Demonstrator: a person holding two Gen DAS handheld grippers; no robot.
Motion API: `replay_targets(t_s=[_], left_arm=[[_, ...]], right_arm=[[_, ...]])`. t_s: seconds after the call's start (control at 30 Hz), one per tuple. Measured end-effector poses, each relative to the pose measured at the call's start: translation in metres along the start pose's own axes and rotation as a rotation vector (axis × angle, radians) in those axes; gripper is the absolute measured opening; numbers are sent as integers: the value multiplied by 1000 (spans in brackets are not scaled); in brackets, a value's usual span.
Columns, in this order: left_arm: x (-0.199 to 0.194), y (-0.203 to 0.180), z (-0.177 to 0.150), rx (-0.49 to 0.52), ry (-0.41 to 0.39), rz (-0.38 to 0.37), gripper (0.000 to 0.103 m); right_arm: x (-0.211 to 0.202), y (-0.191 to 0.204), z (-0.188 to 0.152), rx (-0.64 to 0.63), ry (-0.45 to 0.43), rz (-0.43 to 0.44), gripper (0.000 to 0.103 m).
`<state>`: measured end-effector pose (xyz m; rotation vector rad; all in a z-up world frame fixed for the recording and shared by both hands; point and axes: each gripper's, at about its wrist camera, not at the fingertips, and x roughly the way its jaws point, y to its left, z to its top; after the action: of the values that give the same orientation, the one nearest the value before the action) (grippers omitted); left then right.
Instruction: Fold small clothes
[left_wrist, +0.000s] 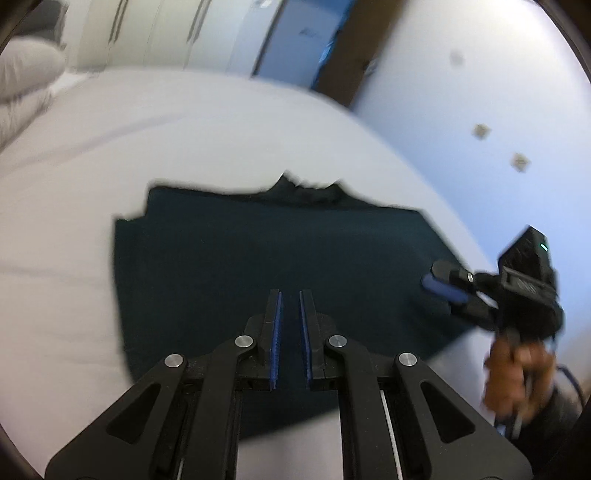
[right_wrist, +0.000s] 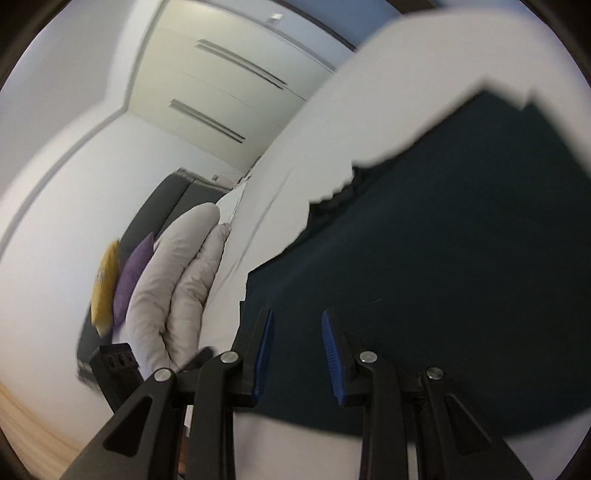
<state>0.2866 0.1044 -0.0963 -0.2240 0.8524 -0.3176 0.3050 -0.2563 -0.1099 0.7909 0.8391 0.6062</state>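
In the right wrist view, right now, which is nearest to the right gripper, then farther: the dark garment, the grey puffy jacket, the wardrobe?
From the right gripper:
1. Dark garment, directly under and ahead of the fingers.
2. Grey puffy jacket, to the left on the bed.
3. Wardrobe, far behind, upper left.

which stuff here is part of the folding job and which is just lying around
Part of the job:
- dark garment, spread flat on the white bed
- left gripper
- right gripper

Just lying about:
- grey puffy jacket
- purple cushion
- yellow cushion
- wardrobe
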Motion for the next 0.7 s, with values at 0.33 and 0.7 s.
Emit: replay_targets(t_s=[0.33, 0.7], left_arm=[[33, 65, -22, -167, 3, -23, 9], [40, 80, -38, -208, -31, -88, 8]], right_arm=[[4, -58, 6, 80, -87, -38, 0], [-136, -122, 36, 251, -475, -258, 8]])
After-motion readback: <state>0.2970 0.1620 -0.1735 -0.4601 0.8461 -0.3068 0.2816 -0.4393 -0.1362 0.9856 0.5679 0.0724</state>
